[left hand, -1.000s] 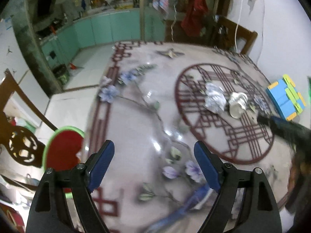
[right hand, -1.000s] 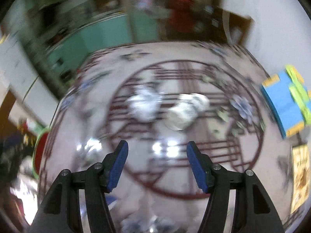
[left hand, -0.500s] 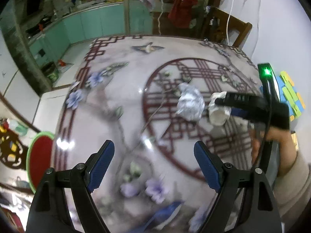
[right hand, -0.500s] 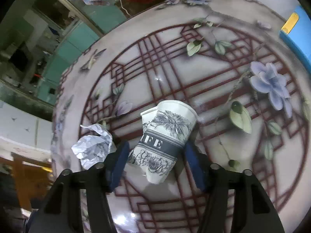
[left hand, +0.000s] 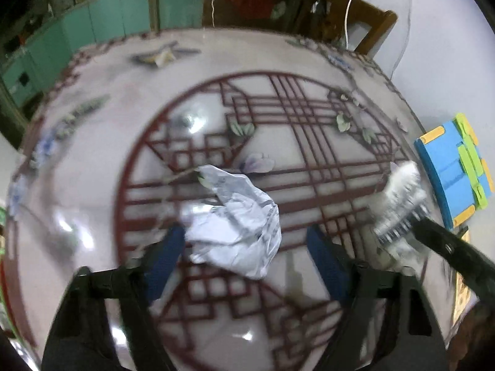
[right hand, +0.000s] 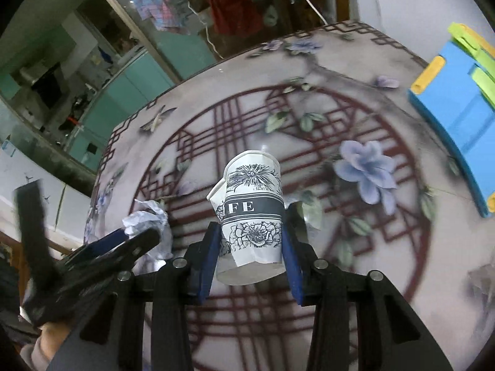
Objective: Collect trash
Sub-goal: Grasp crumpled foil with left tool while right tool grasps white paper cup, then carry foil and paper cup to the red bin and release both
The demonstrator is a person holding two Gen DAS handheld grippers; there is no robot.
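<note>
Here, glossy floral table (left hand: 309, 71); teal cabinets (right hand: 139, 83) behind.

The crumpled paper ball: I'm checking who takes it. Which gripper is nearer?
Left gripper: the crumpled paper ball sits between its fingers. The right gripper is beside it, closed on the paper cup.

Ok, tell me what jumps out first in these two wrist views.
First, the crumpled white paper cup with black flower print, pinched between the blue pads of the right tool, whose jaws have just been closing. Next, the crumpled ball of white paper between the left tool's pads, also closing. Both are on the glossy round table with a dark red lattice pattern; a blue block with green and yellow pieces sits at its right edge.
</note>
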